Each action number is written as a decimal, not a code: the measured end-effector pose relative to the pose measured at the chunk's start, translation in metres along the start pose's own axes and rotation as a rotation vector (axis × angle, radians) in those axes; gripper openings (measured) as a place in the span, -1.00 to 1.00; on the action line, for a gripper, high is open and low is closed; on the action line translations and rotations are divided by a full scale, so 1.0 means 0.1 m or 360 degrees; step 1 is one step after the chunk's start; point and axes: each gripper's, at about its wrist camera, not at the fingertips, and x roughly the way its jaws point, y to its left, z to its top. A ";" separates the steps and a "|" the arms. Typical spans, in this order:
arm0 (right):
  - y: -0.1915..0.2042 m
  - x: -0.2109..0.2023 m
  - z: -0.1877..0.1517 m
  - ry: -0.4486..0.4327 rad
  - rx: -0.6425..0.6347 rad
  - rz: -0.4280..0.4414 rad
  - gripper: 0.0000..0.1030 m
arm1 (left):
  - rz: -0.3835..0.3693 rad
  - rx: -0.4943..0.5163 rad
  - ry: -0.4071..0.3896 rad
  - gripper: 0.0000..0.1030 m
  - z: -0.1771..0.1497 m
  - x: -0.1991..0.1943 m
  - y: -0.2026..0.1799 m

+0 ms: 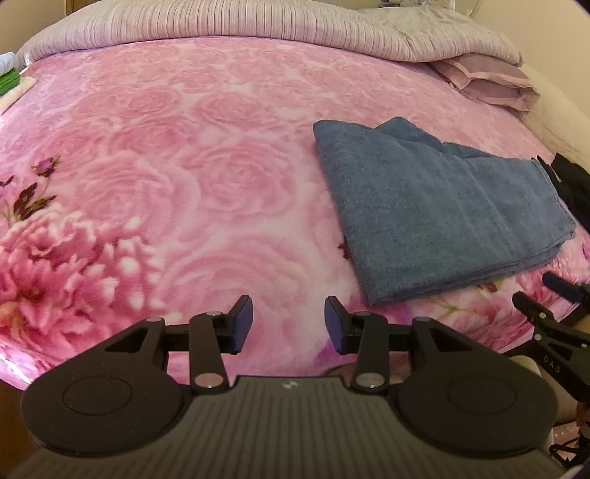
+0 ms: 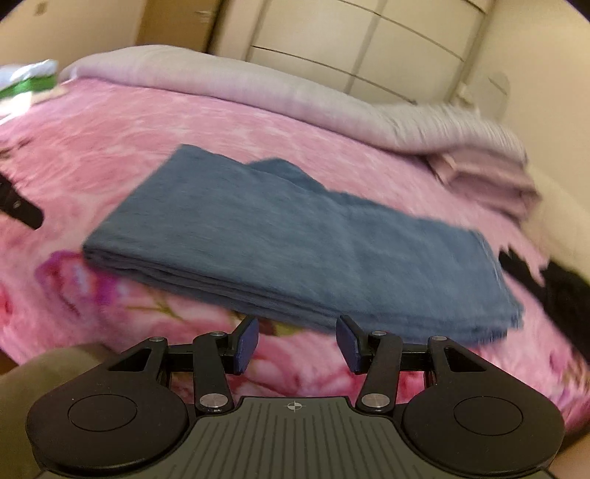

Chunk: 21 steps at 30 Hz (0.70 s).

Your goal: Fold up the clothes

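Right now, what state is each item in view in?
Blue towel: folded in layers, lying flat on the blanket, not gripped.
Pink floral blanket: spread flat.
Lilac quilt: bunched along the far edge.
Left tool: open, empty.
Right tool: open, empty, just short of the towel's near edge.
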 end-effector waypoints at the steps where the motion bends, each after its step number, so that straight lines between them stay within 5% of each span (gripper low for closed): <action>1: 0.03 -0.01 0.00 -0.0004 -0.0022 0.0003 -0.02 | 0.0000 0.0004 0.0000 -0.28 -0.01 -0.01 0.00; 7: -0.06 0.03 0.01 0.0093 0.0121 0.0002 -0.01 | 0.0002 0.0029 -0.0015 -0.26 -0.08 -0.11 -0.02; 14: -0.76 -0.01 -0.05 0.0348 0.0947 0.0157 -0.01 | -0.0022 0.0029 -0.0069 -0.26 -0.10 -0.23 -0.05; 21: -0.85 -0.15 -0.01 0.0298 0.0965 0.0122 -0.01 | -0.0050 0.0031 -0.0096 -0.26 -0.11 -0.30 -0.08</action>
